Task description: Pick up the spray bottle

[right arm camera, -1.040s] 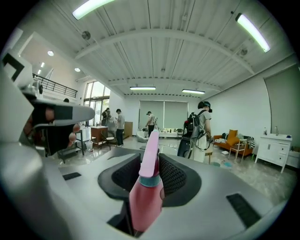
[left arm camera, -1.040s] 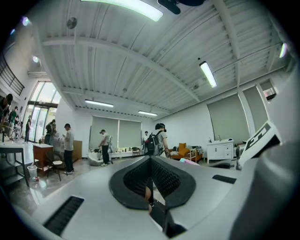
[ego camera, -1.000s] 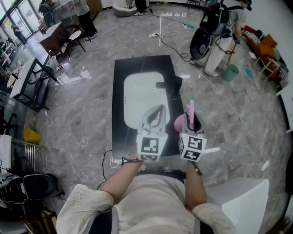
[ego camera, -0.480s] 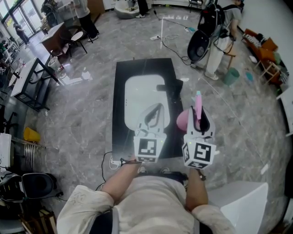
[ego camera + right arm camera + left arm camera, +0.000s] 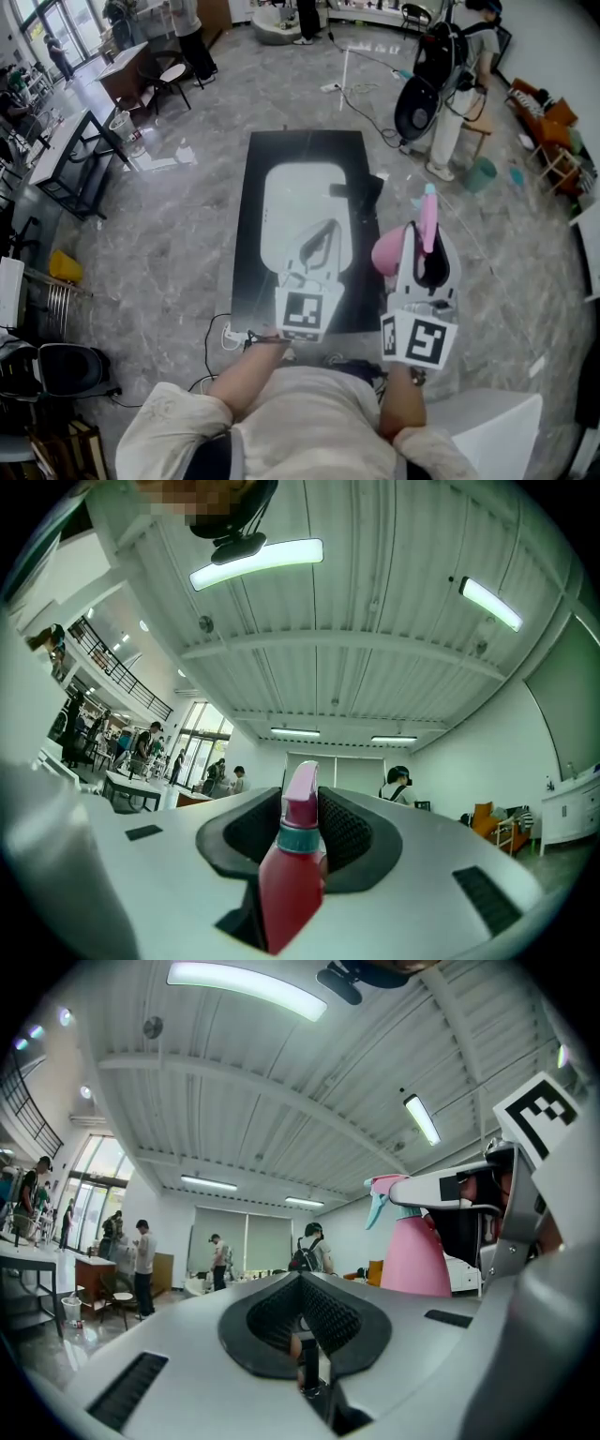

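Lower centre: left gripper (image 5: 319, 236), jaws pressed together, empty. Lower right: right gripper (image 5: 427, 251), jaws clamped on the pink spray bottle (image 5: 387, 251), held aloft beside the right edge of the black table (image 5: 246, 234), nozzle toward frame top. Beyond, at frame centre: white tray (image 5: 292, 197) on the tabletop.

The spray bottle (image 5: 386, 253) is pink, and in the right gripper view its body looks deeper, almost red-pink. It has a turquoise collar and trigger under a pale pink head. The right gripper (image 5: 427, 234) and the left gripper (image 5: 324, 228) are light grey-white with black ribbed pads (image 5: 345, 829); each bears black-and-white square markers. The table (image 5: 255, 169) is glossy black – the rounded tray (image 5: 291, 202) on it is white. The floor (image 5: 169, 244) is grey with marble veins. Far right, a bucket (image 5: 482, 174) is teal.
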Tool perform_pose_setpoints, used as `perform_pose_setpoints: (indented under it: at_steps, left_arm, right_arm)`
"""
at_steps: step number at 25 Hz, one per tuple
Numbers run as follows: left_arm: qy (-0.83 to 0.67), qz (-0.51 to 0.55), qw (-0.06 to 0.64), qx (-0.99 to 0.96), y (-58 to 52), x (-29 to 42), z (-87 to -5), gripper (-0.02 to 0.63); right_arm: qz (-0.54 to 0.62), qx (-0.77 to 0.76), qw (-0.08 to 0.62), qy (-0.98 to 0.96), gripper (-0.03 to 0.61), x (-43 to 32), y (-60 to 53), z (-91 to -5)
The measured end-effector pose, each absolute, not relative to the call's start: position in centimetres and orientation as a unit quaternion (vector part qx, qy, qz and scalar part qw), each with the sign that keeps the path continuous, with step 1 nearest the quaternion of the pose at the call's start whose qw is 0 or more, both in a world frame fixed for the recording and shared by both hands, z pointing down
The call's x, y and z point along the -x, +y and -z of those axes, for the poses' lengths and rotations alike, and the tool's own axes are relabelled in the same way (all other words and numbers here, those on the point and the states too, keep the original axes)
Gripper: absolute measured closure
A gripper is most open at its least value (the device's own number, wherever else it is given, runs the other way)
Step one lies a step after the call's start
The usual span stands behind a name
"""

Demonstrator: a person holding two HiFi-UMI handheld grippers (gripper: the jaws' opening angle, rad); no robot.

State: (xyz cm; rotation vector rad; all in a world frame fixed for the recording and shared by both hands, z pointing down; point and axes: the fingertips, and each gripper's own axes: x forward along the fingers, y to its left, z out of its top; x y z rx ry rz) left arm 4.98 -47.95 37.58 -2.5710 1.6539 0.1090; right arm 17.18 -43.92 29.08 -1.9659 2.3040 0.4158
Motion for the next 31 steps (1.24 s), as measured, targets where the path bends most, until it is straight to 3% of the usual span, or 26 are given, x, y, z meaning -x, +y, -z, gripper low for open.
perform_pose_setpoints:
  at_steps: [31]
  left_arm:
    - [0.540, -0.057, 0.029, 0.840, -48.3, -4.8, -36.2, 0.612]
  right_arm:
    - [-0.139, 0.653, 0.010, 0.745, 0.454, -17.1, -45.2, -30.2]
